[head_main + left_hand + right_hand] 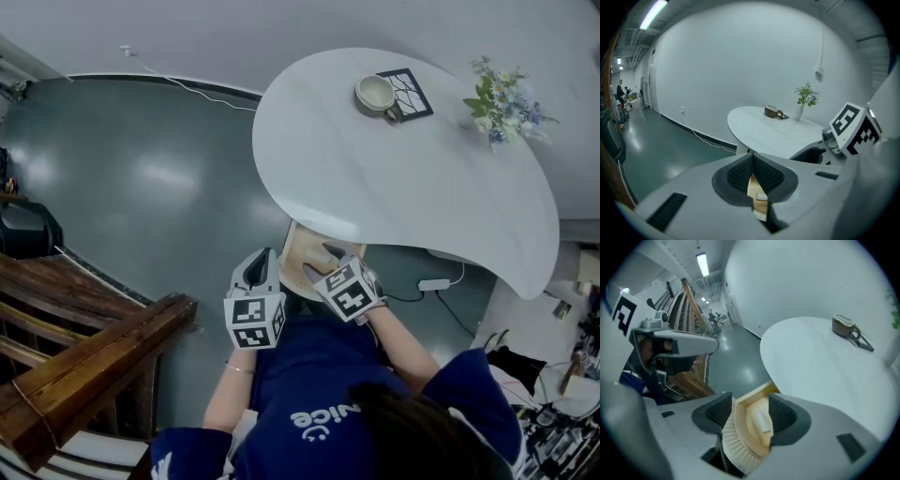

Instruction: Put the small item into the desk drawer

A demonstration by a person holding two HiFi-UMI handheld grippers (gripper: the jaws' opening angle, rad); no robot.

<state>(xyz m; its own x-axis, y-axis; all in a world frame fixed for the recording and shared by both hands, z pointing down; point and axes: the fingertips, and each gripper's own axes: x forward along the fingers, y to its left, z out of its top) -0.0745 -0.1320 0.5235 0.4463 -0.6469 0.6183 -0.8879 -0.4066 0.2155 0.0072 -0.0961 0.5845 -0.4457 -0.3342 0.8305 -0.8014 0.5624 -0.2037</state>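
Note:
A light wooden drawer [302,246] stands pulled out from under the white table [394,187]. Its curved front is white and ribbed [733,444]. Inside it lies a small white item [762,421]. My right gripper [750,414] is open and straddles that ribbed front, one pad outside it and the other inside the drawer, with a gap left on the inner side. In the head view the right gripper [330,266] reaches over the drawer. My left gripper [260,266] hangs just left of the drawer; its pads [740,174] meet, with nothing between them.
On the table's far side stand a mug [377,94] beside a dark square coaster [412,90] and a small vase of flowers [502,105]. Dark wooden beams [84,356] lie at my left. A power strip [434,284] and cable lie on the grey floor under the table.

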